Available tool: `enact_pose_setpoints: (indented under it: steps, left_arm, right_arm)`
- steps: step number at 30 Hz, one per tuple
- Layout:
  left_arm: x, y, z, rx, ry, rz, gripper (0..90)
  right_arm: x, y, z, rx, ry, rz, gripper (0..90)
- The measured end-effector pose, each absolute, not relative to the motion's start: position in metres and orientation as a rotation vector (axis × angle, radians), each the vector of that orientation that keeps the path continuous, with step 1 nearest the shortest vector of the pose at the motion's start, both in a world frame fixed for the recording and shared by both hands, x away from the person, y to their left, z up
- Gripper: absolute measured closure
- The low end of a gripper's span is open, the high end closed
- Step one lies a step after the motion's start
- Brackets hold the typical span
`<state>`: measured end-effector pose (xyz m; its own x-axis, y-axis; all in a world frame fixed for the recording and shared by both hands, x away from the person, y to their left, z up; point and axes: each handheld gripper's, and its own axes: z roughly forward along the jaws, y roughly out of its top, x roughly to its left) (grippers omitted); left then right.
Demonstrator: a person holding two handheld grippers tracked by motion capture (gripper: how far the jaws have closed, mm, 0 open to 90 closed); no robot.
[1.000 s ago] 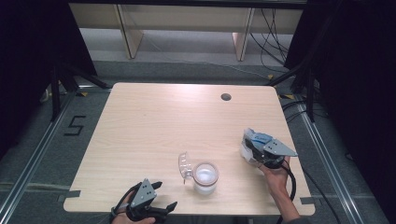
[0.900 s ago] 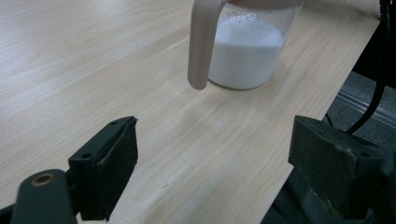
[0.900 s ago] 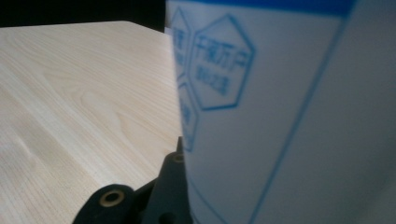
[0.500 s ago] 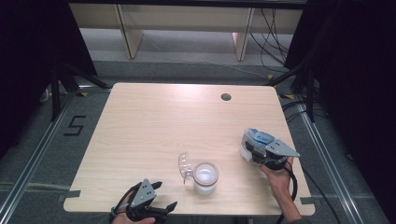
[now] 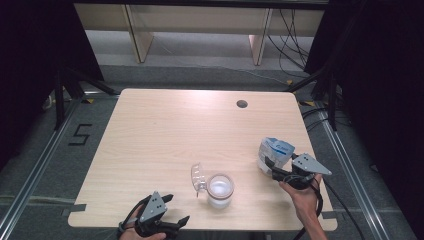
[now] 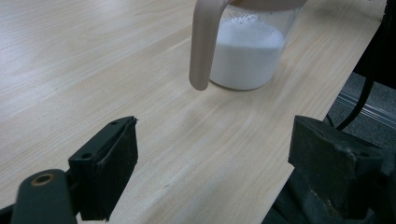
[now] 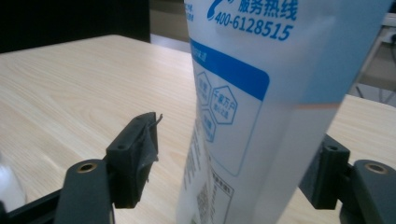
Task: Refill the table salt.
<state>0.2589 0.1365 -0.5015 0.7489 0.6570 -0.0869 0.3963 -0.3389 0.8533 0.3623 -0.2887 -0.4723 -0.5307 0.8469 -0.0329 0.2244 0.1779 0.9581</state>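
Observation:
A blue-and-white printed pouch (image 5: 275, 151) stands upright near the table's right edge. My right gripper (image 5: 269, 166) has just been opening its jaws, and the pouch (image 7: 243, 107) stands between them; a gap shows beside the left pad (image 7: 140, 140), while the other pad is partly hidden behind the pouch. A clear jar (image 5: 220, 190) of white powder sits at the front middle with its flip lid (image 5: 198, 176) hanging open. My left gripper (image 5: 176, 209) rests open at the table's front left edge and faces the jar (image 6: 247, 51), with nothing between its pads.
The light wooden table (image 5: 165, 135) has a round cable hole (image 5: 242, 104) at the back right. Its front edge lies just under the left gripper. Wooden shelving (image 5: 200, 25) stands behind the table, and cables trail over the floor at the right.
The right gripper's jaws have opened and let go of the pouch, which now stands on the table. The right hand drew back slightly to the right. The left gripper stayed put.

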Motion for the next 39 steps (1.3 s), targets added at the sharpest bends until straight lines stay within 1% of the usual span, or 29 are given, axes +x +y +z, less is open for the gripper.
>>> enact_pose_setpoints:
  steps: [5, 10, 16, 18, 20, 22, 27, 36, 39]
  left_arm:
    - [0.259, 0.137, -0.502, 1.965, 0.801, 0.335, 15.3]
    - [0.260, 0.137, -0.501, 1.972, 0.790, 0.344, 15.3]
    - [0.260, 0.137, -0.501, 1.978, 0.787, 0.346, 15.3]
    - [0.260, 0.138, -0.501, 1.976, 0.789, 0.347, 15.3]
    - [0.261, 0.139, -0.500, 1.999, 0.785, 0.353, 15.3]
    - [0.260, 0.137, -0.502, 1.968, 0.797, 0.338, 15.3]
    - [0.259, 0.136, -0.502, 1.960, 0.813, 0.326, 15.3]
    - [0.260, 0.137, -0.502, 1.955, 0.822, 0.321, 15.3]
    - [0.261, 0.137, -0.502, 1.949, 0.828, 0.312, 15.4]
  right_arm:
    - [0.354, -0.293, -0.471, 1.070, 1.857, 1.341, 29.1]
    - [0.346, -0.296, -0.472, 1.059, 1.854, 1.345, 29.1]
    - [0.331, -0.296, -0.472, 1.134, 1.872, 1.334, 29.0]
    - [0.328, -0.298, -0.471, 1.099, 1.888, 1.313, 28.4]
    - [0.324, -0.298, -0.472, 1.111, 1.872, 1.299, 26.2]
    - [0.317, -0.296, -0.471, 1.191, 1.865, 1.320, 21.6]
    - [0.309, -0.298, -0.470, 1.168, 1.869, 1.298, 15.8]
    - [0.293, -0.290, -0.471, 1.117, 1.902, 1.311, 16.3]
    - [0.287, -0.285, -0.471, 1.175, 1.917, 1.351, 16.4]
